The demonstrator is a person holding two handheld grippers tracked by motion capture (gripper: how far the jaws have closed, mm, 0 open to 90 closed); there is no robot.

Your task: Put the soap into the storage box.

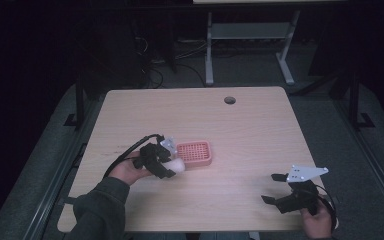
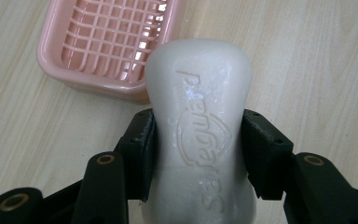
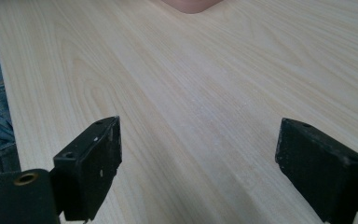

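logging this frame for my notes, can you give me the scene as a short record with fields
held item: white moulded bar of soap with embossed lettering
left gripper: shut on the soap, black pads pressing both its long sides
right gripper: open, nothing between its jaws, over bare table at the near right
dish: pink plastic soap dish with a grid floor, no soap in it
soap vs dish: soap is just beside the dish's near-left edge, not yet in it
surface: light wood-grain table
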